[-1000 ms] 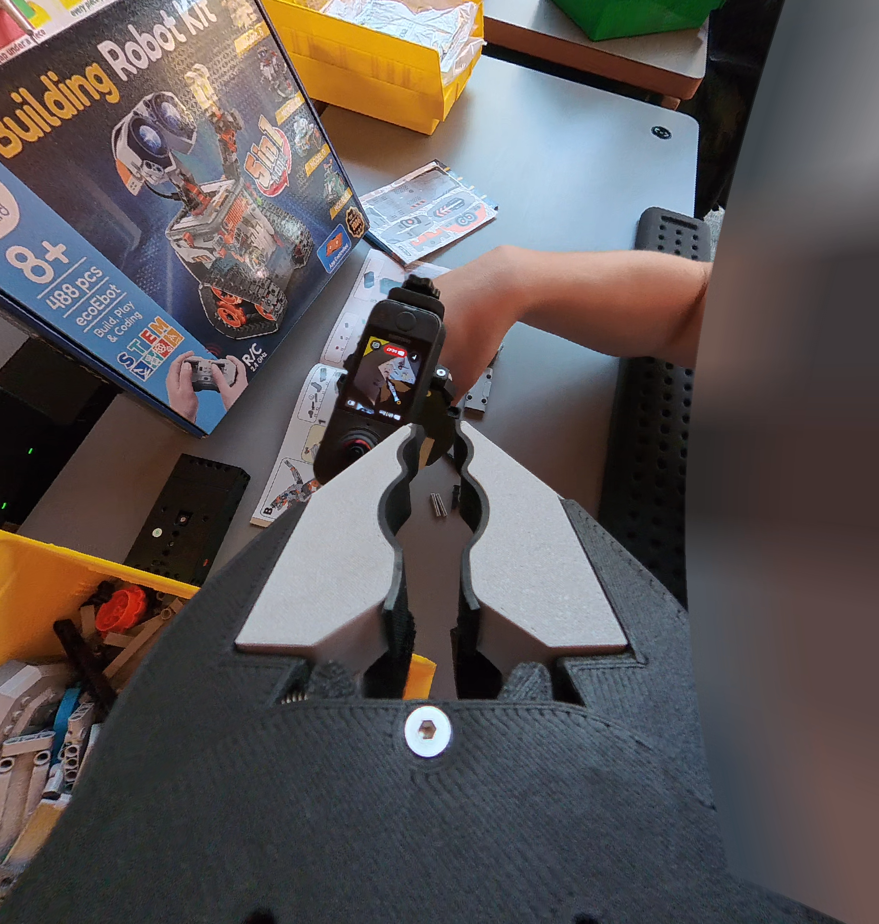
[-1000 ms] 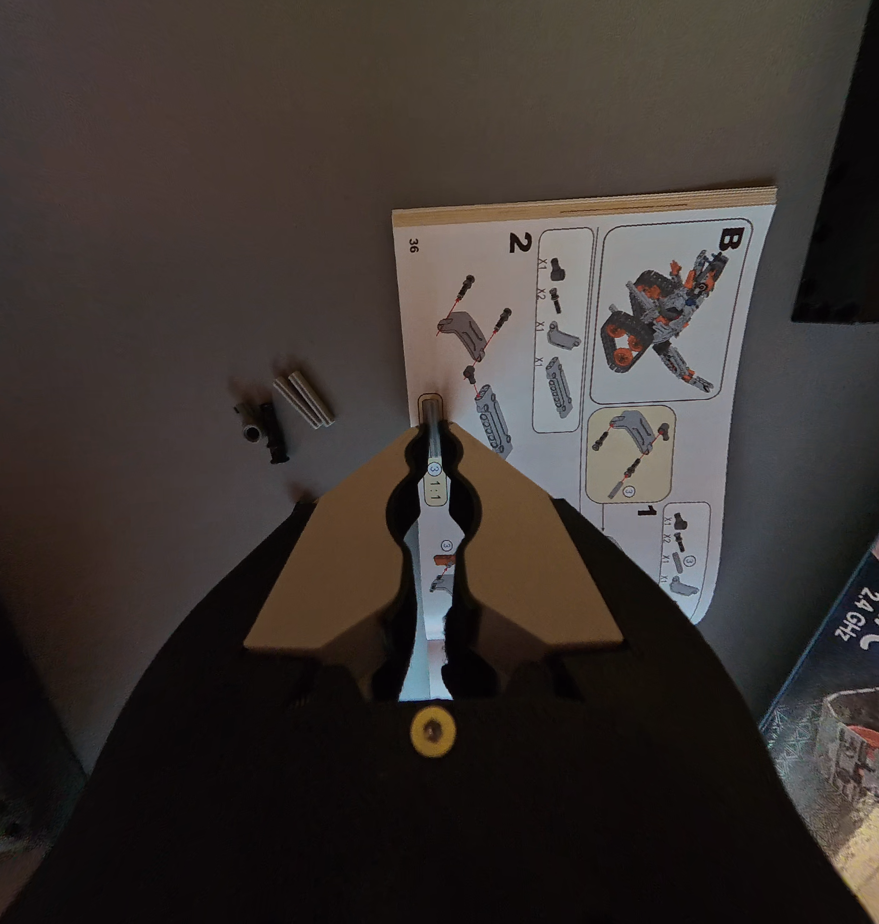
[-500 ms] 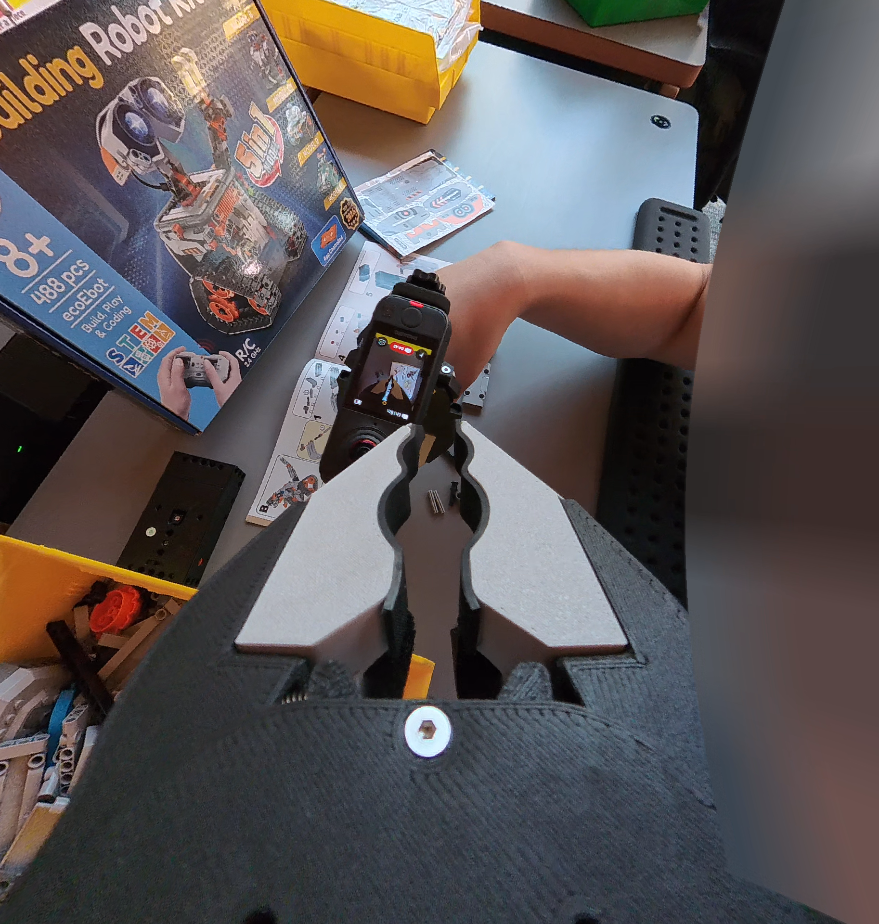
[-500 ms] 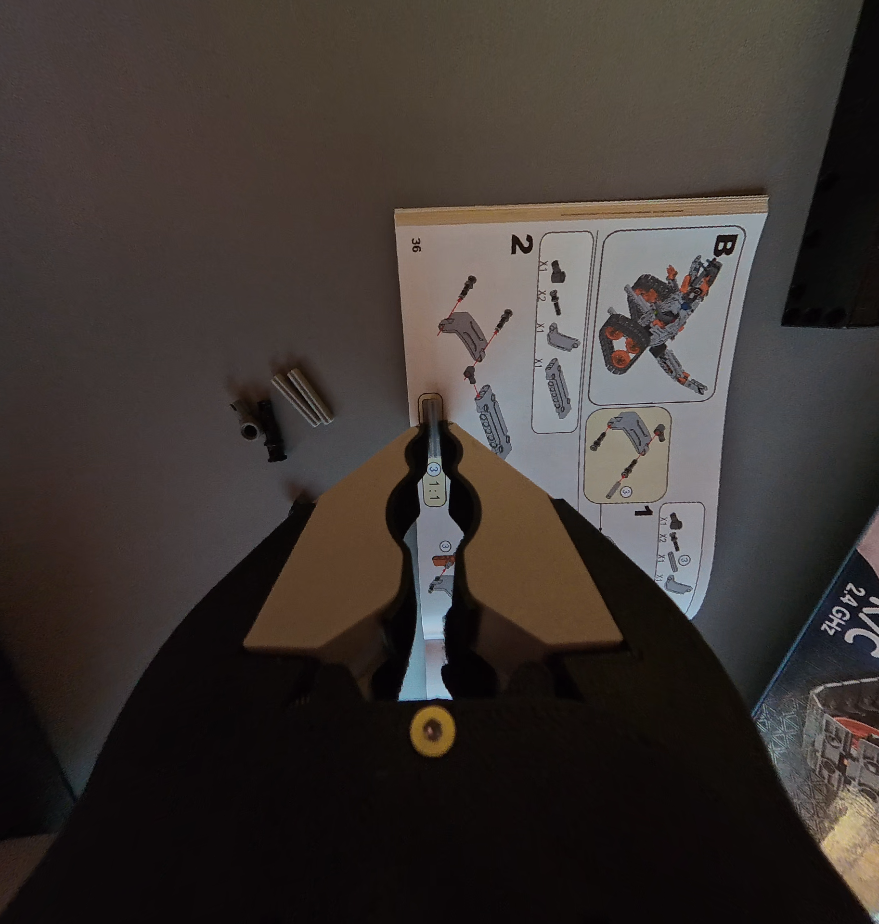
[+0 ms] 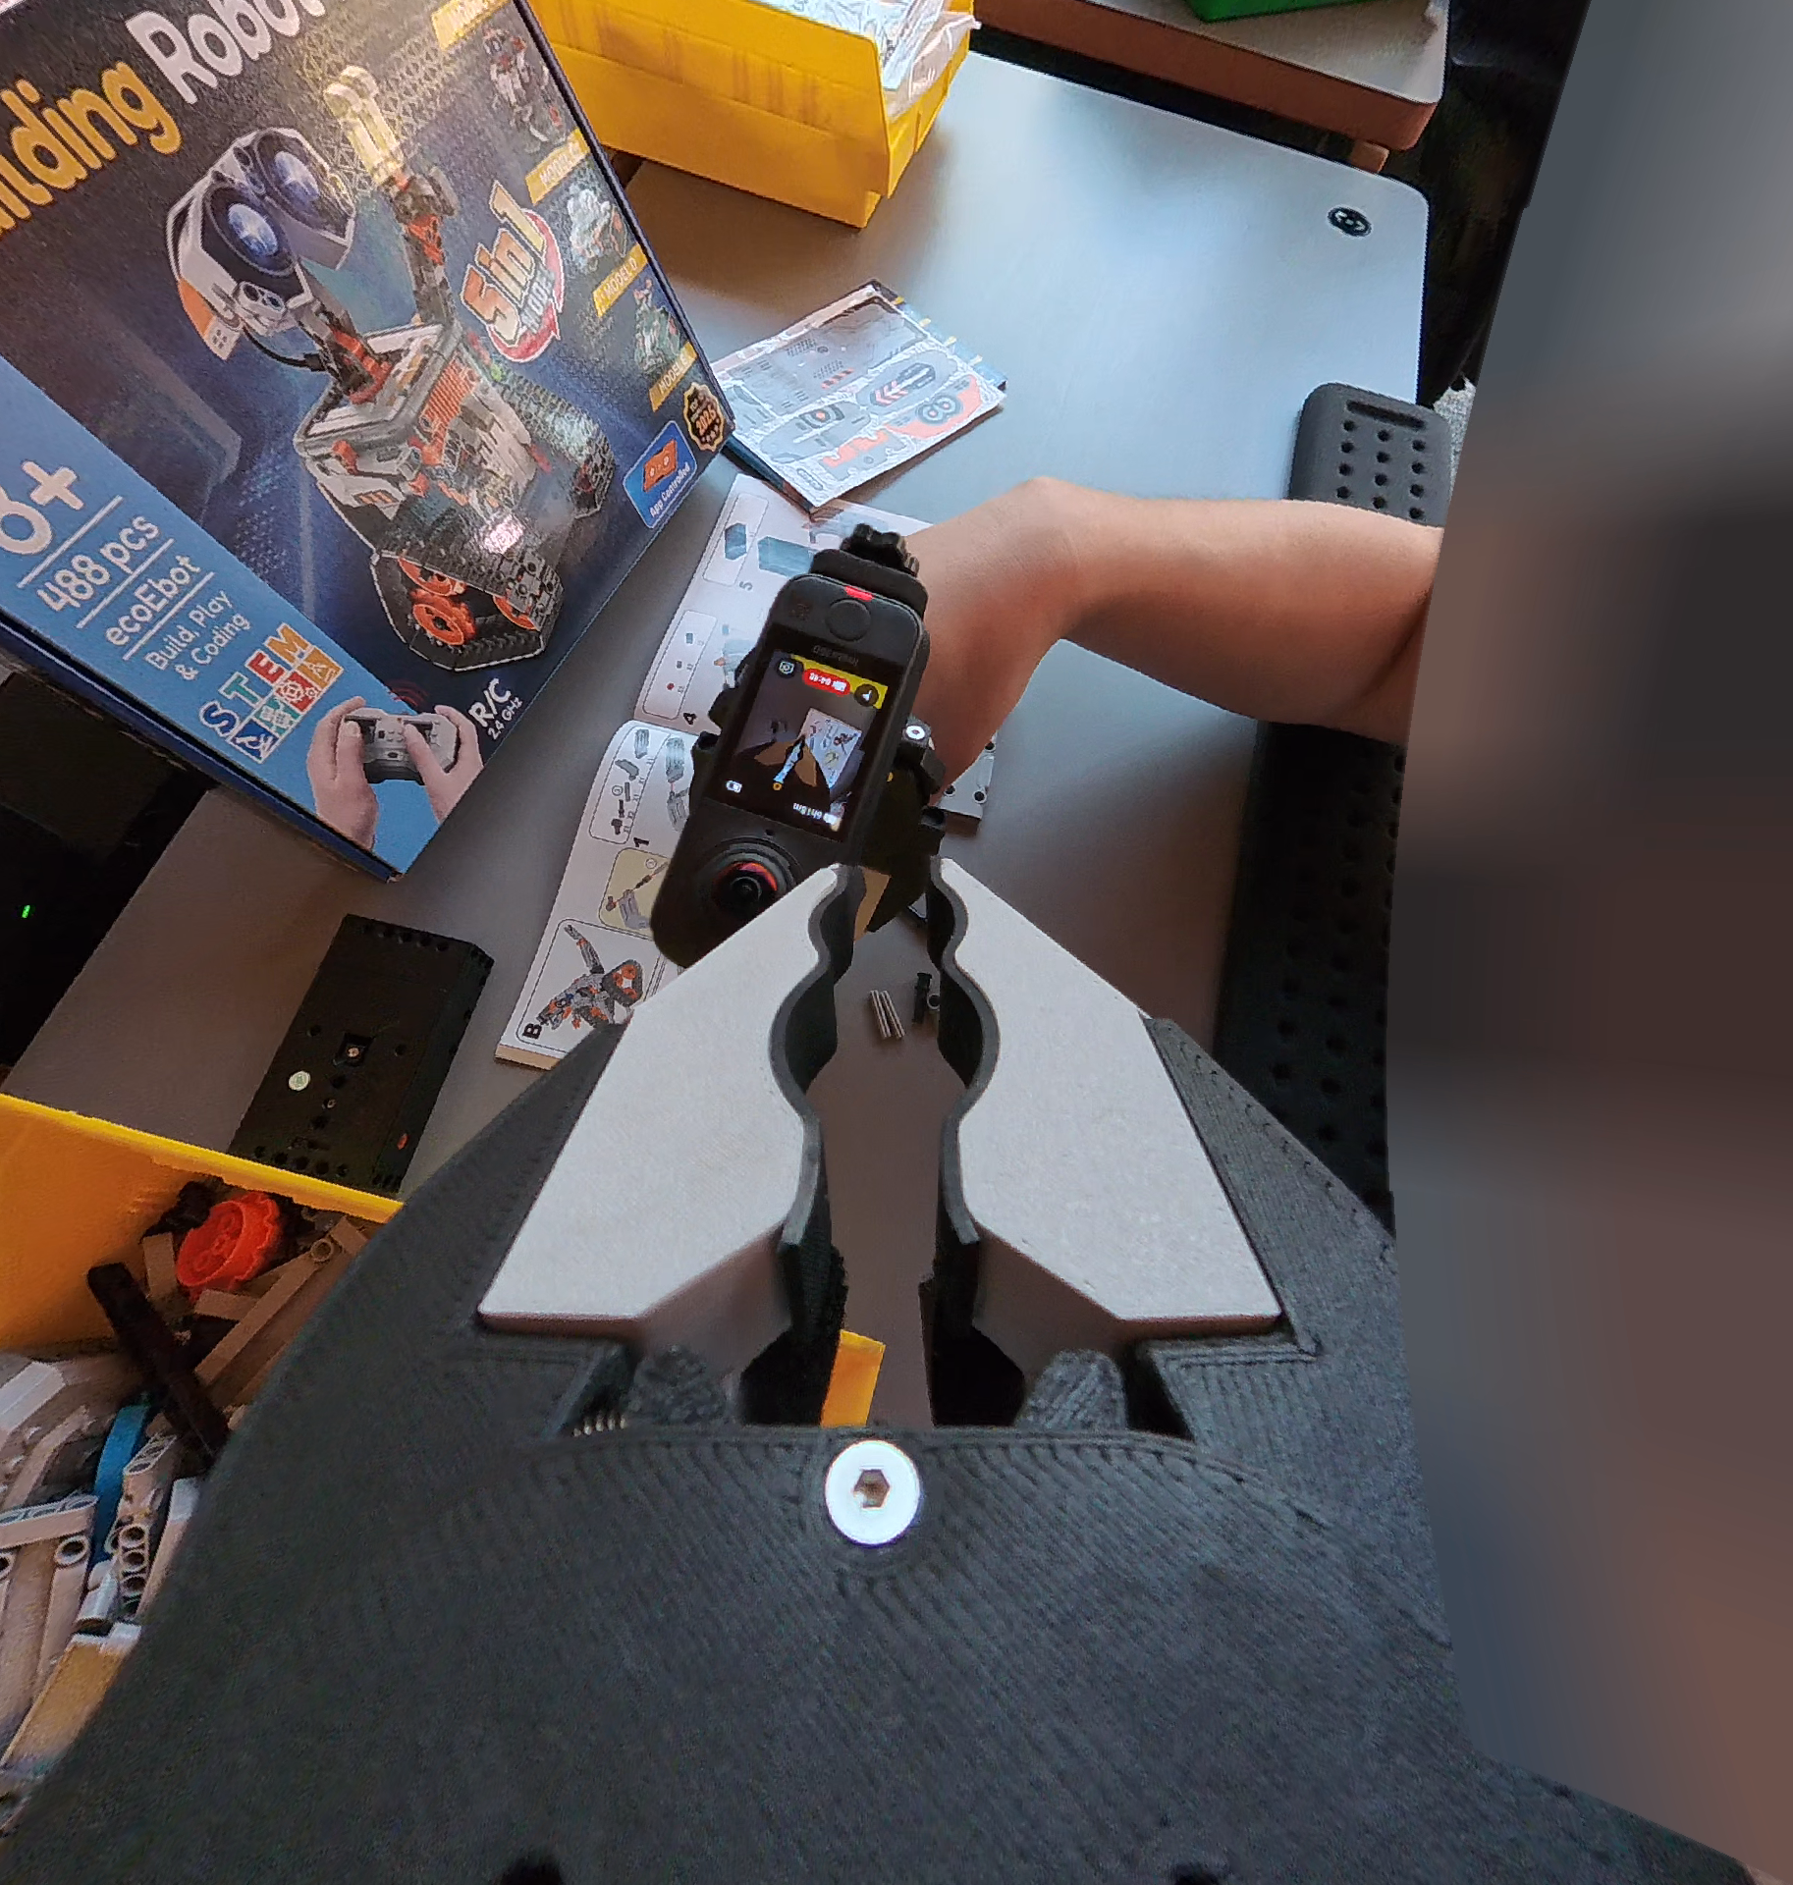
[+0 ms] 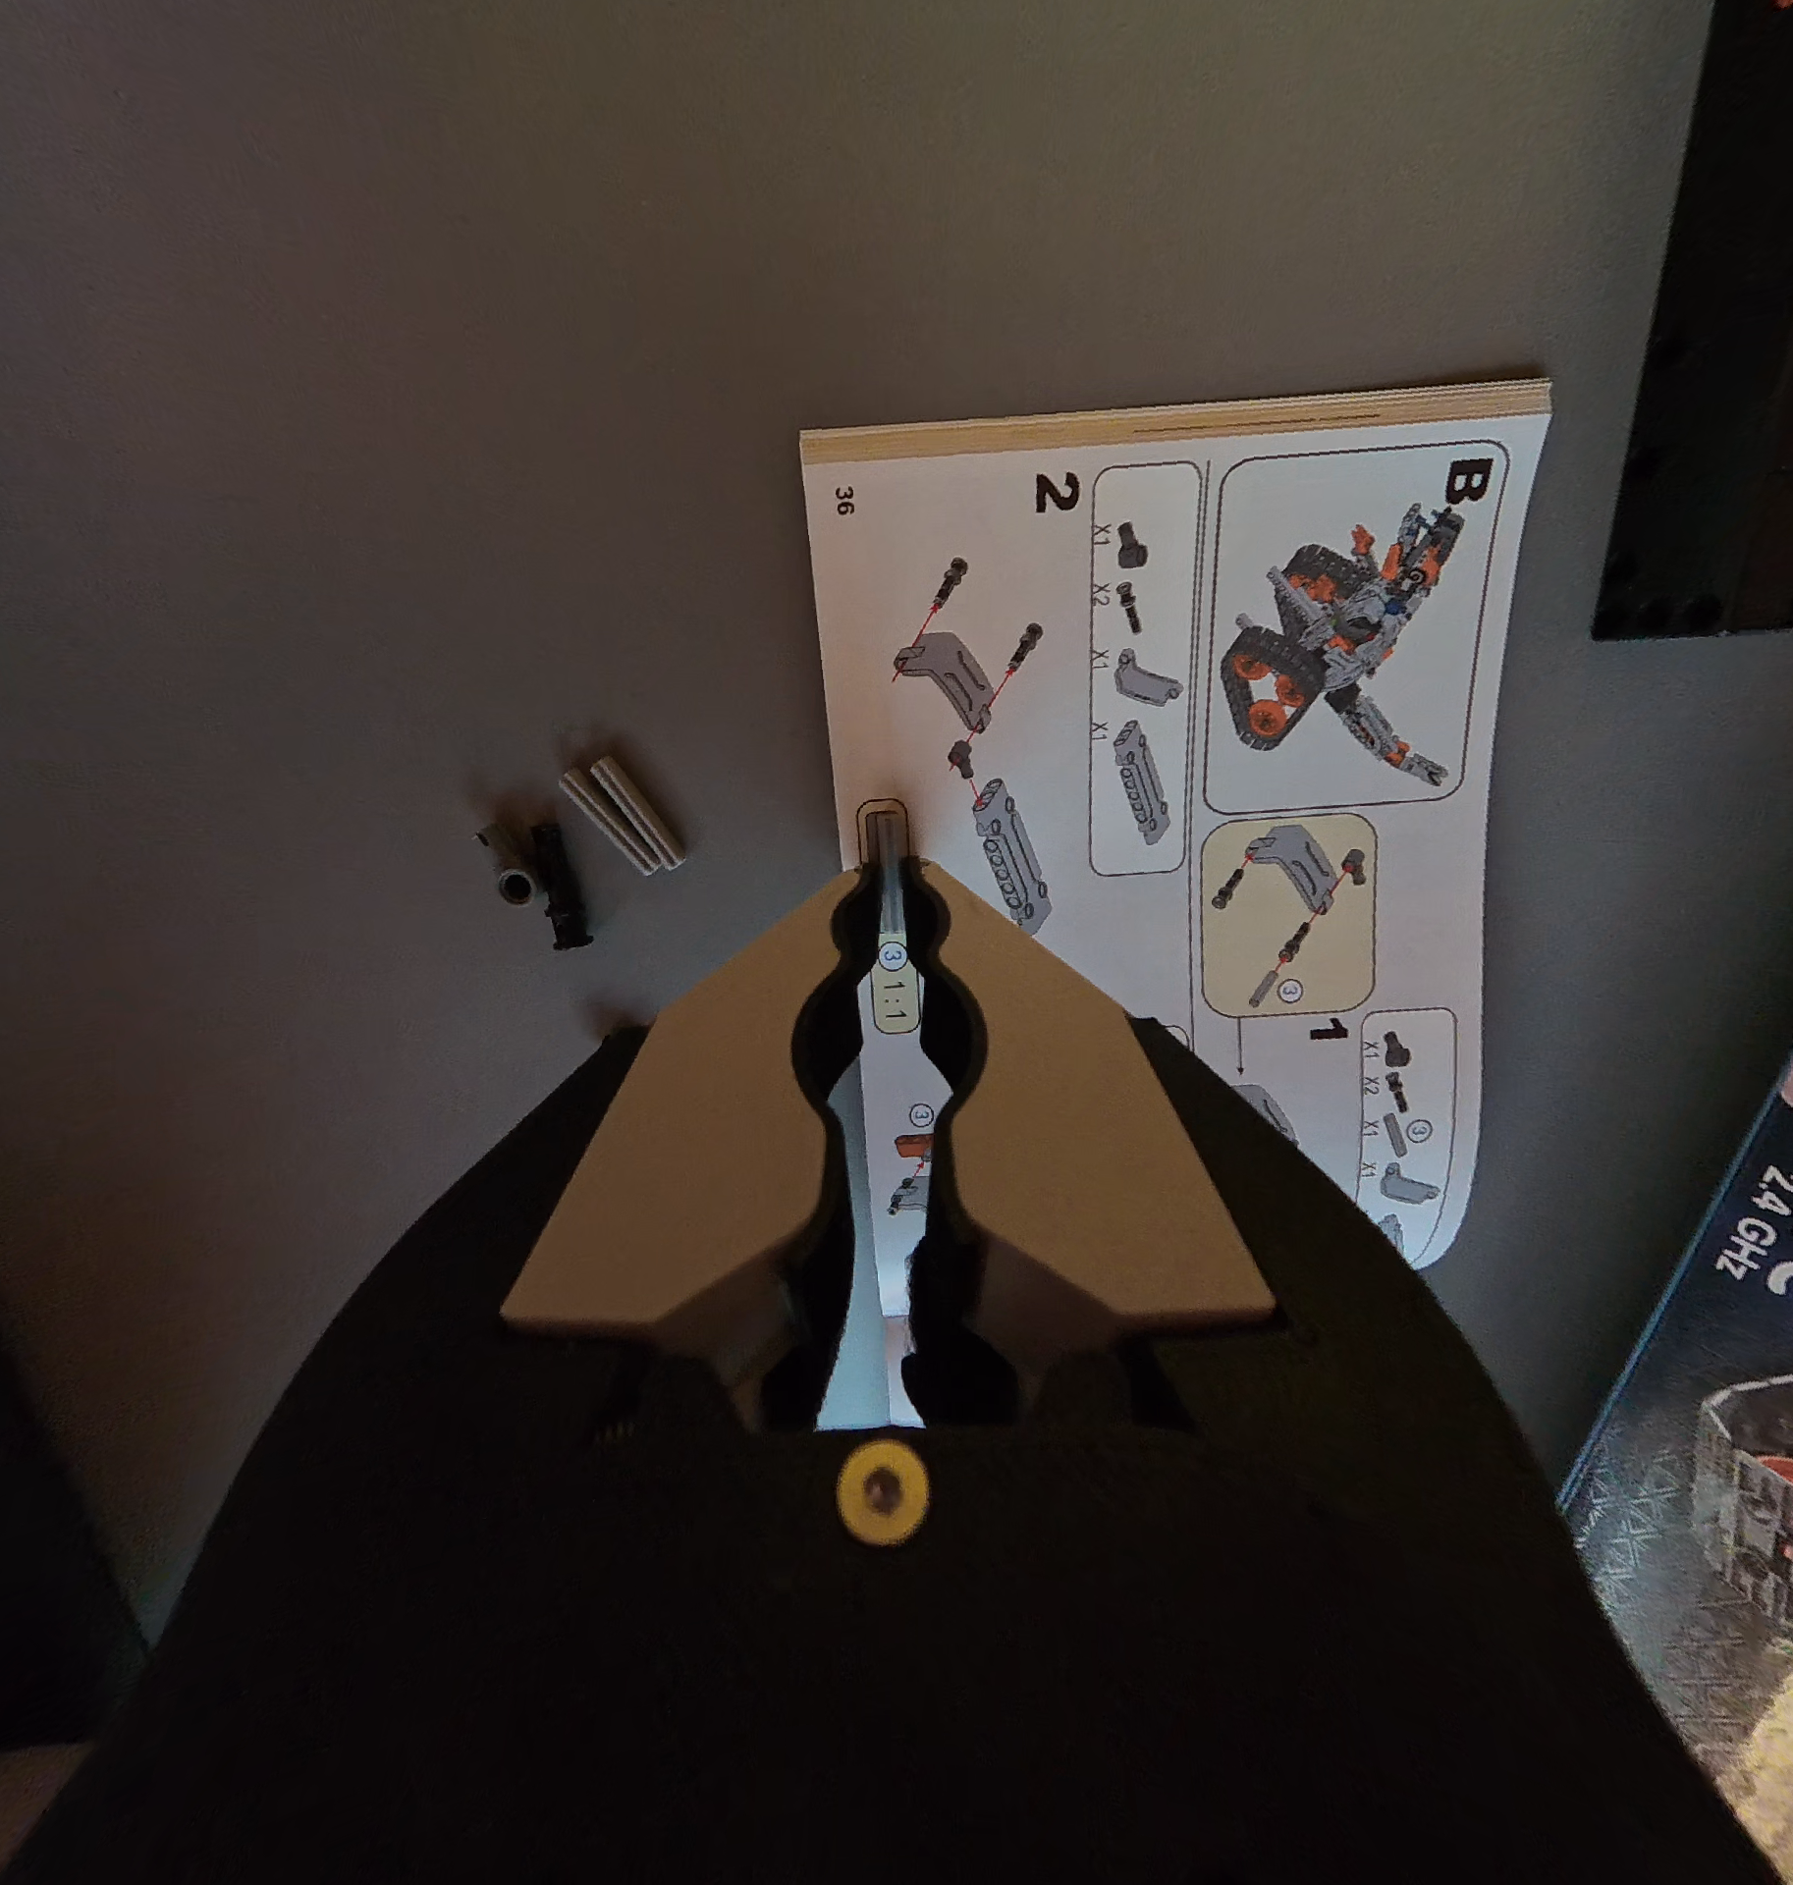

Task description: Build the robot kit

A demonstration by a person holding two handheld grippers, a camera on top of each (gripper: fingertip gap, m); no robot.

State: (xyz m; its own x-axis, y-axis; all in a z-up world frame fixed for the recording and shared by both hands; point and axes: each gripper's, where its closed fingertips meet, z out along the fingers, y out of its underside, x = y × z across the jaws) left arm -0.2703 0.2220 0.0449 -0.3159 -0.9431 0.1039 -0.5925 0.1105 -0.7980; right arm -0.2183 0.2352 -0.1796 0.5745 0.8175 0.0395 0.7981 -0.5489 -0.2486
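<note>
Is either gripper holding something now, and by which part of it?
The right gripper pinches a thin grey axle by its near end, over the instruction booklet. The left gripper is open and holds nothing.

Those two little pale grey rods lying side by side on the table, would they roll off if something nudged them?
Probably, if pushed sideways: the pale grey rods look round and lie loose on the smooth grey table. They look like light plastic, so a touch would likely scatter them. They seem stiff, not bendy. The right hand-held gripper hovers beside them.
</note>
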